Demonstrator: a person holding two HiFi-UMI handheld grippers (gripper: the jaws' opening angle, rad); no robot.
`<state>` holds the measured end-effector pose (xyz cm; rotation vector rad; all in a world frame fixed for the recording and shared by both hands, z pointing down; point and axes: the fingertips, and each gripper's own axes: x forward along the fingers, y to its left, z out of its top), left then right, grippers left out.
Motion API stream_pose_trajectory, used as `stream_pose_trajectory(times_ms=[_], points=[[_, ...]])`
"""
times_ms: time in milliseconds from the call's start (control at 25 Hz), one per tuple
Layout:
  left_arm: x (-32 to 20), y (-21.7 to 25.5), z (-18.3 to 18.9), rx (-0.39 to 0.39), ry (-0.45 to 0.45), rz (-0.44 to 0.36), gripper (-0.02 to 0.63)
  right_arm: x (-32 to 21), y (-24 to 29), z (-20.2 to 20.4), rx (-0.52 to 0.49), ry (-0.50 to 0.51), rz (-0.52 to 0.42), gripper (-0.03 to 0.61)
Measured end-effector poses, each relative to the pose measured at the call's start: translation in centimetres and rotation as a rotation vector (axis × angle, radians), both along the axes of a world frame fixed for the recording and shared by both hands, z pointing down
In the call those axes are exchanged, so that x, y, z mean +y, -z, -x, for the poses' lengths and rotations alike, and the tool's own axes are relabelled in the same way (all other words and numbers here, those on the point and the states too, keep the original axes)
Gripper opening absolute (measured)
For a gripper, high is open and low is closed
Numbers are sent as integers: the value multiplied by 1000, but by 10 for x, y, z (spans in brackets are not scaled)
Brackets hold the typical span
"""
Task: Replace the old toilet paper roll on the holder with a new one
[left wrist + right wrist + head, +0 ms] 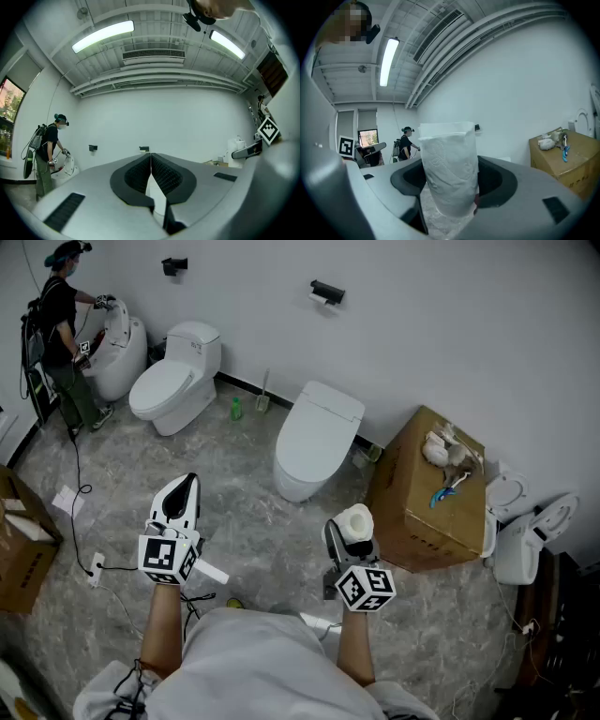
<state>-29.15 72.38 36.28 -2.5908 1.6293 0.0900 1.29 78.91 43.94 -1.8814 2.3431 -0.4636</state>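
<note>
A black toilet paper holder [326,292] is fixed to the white wall above the nearest toilet, and it looks small and far off in the left gripper view [144,149]. My right gripper [352,532] is shut on a white toilet paper roll [356,519], which stands upright between the jaws [450,164]. My left gripper [187,482] is held level to the left of it. Its jaws are shut with nothing between them [151,157]. Both grippers are well short of the wall.
A white toilet [314,437] stands below the holder and another [173,385] to its left, under a second wall holder [174,265]. On the right is a cardboard box [431,488] with small items on top. A person [61,324] works at the far left. Cables and boxes [19,549] lie on the floor.
</note>
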Motion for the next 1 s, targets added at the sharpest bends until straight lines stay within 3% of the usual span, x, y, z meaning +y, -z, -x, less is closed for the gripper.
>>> stream_pose_trajectory(times_ms=[720,1000], points=[[17,-7,5,-13,-6,3,21,17,5,19,-2,38,-33,308],[21,-13,3,-28,-27,17,23,24,-3,23,23,35,-5,308]])
